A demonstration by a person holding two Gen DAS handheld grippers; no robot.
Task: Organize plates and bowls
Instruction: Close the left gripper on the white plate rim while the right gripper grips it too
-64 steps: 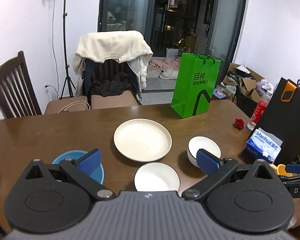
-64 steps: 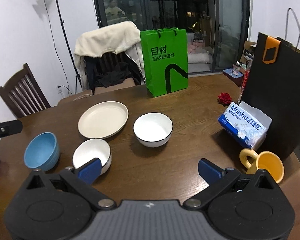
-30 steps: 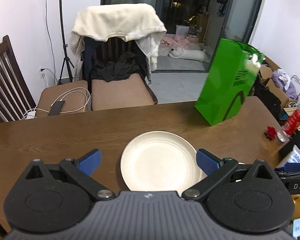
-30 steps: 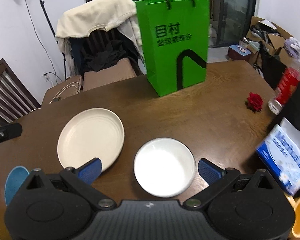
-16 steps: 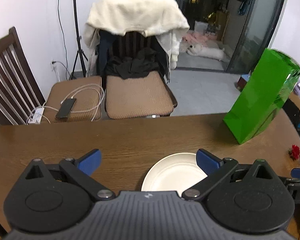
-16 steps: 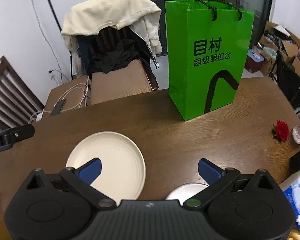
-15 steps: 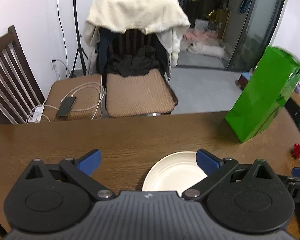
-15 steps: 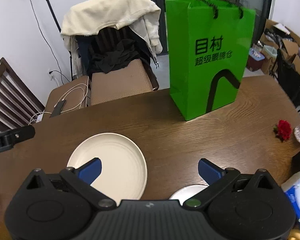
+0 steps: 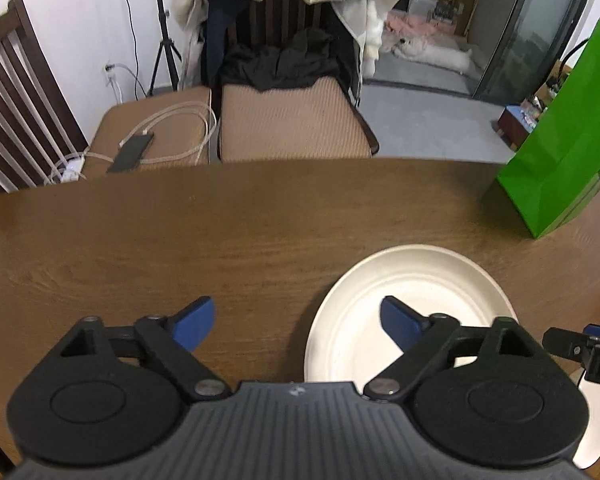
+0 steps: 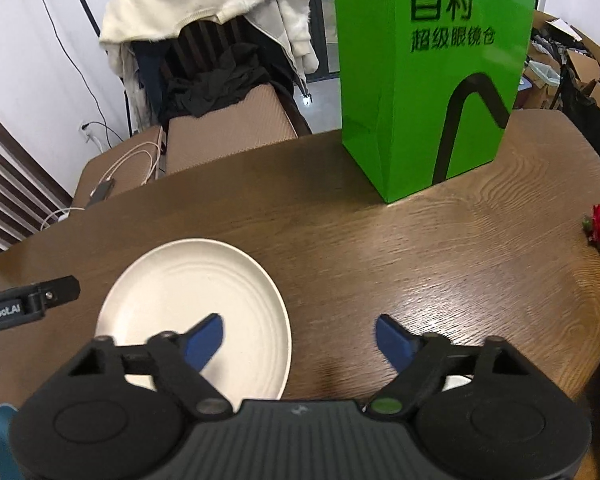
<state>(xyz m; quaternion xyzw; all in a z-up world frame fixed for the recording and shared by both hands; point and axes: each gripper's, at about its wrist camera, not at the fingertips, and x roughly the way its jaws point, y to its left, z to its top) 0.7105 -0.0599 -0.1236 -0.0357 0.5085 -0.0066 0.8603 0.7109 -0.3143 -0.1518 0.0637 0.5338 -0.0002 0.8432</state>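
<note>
Left wrist view: our left gripper (image 9: 296,322) is closing with its jaws apart, straddling the near-left rim of the cream plate (image 9: 416,280) on the table (image 9: 220,232). Our right gripper (image 10: 298,338) closes too, empty, straddling the plate's right edge. We judge nothing stacked yet.

Two cameras looking down at the table

Each camera sits close above the table (image 9: 180,240); both see the cream plate (image 9: 420,280) and green bag (image 10: 420,80).
</note>
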